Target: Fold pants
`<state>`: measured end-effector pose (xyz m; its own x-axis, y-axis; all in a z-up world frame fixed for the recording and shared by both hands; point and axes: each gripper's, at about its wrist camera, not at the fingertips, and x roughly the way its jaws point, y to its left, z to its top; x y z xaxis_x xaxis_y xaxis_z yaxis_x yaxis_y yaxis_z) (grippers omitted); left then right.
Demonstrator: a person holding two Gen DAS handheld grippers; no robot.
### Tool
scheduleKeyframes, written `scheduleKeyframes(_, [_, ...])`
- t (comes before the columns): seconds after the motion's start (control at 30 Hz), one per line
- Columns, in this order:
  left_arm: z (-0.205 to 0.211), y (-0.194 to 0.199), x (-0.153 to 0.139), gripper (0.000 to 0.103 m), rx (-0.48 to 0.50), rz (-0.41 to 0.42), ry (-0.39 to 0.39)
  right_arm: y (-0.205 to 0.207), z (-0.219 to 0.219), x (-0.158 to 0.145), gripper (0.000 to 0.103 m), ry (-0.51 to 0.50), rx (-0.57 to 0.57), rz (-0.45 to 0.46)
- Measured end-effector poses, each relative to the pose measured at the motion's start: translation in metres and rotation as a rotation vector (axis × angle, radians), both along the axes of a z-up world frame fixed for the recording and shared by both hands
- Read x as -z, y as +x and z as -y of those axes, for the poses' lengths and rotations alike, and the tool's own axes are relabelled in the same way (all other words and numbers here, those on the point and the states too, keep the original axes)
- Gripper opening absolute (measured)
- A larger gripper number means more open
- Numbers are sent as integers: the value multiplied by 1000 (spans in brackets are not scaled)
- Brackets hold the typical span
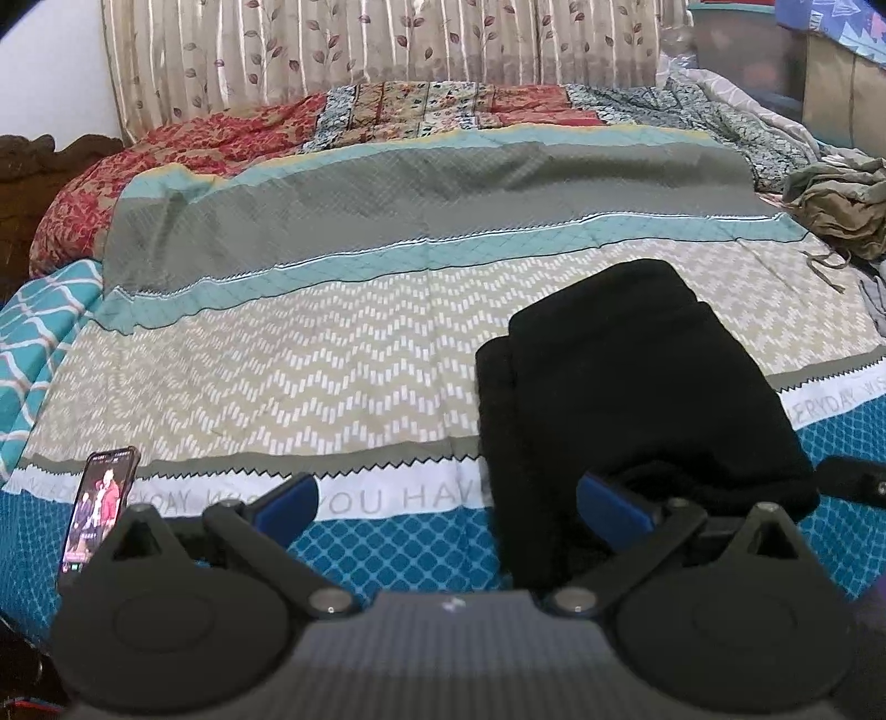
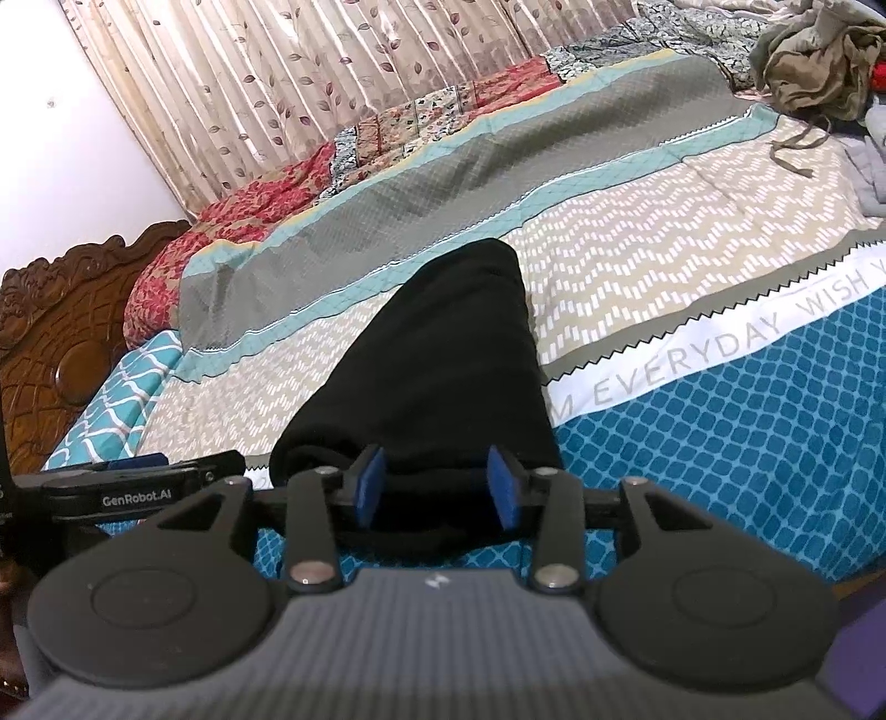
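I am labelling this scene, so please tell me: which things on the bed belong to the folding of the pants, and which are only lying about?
Belong to the job:
- black pants, folded
- left hand-held gripper
- right hand-held gripper

Only lying about:
- phone
- olive clothes pile
- red patterned quilt
- leaf-print curtain

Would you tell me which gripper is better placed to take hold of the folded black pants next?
Probably right: the right gripper straddles the black pants' near edge, whereas the left gripper gapes mostly over bedspread.
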<state>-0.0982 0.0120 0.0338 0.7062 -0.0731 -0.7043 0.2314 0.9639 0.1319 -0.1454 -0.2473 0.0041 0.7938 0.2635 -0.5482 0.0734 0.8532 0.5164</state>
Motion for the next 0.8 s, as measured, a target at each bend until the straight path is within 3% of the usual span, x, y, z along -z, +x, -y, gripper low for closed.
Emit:
scheduleKeyframes(0.33, [-7,7,6,103,-40,-50,32,-1,0,1,46,4,18,-6])
scheduleKeyframes(0.8, [-11,11,10,103,-53,-58,58,-1,7,3,48,16,59,-13])
